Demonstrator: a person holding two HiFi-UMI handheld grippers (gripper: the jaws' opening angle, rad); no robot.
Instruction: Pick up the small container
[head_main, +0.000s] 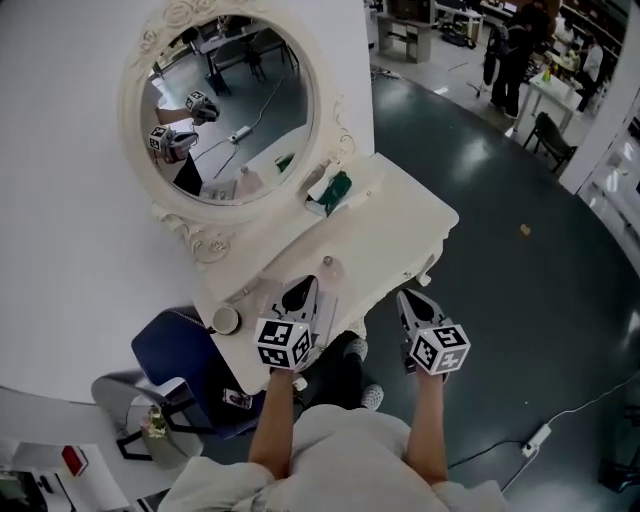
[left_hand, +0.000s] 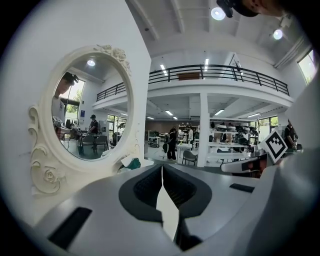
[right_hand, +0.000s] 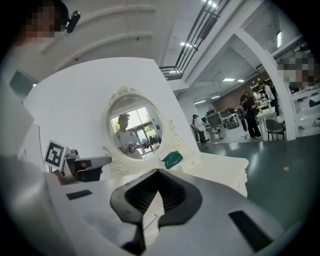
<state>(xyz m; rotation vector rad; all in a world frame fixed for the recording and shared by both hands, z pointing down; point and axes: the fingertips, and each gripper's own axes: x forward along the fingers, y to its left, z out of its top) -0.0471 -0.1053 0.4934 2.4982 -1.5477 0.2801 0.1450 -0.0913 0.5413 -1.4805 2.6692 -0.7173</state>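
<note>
1. The small container (head_main: 331, 267) stands on the white table (head_main: 400, 235), near its front edge and just ahead of the left gripper (head_main: 303, 287); nothing touches it
2. It is pale, low and roundish; too small to show any contents
3. A round pot (head_main: 226, 320) sits at the table's left front corner, grey on top inside a white rim; whether that is a lid or its inside I cannot tell
4. At the back, by the mirror (head_main: 220, 100), a green thing (head_main: 338, 188) lies against a white box (head_main: 318, 203)
5. Each gripper's cube carries black-and-white square markers; other print is too small to read
6. Left gripper (left_hand: 161, 167): its jaws are closed tip to tip with nothing between them
7. Right gripper (right_hand: 158, 172): its jaws also meet at the tips and hold nothing; it (head_main: 406, 296) hangs off the table's front right edge, over the dark floor (head_main: 520, 300)
</note>
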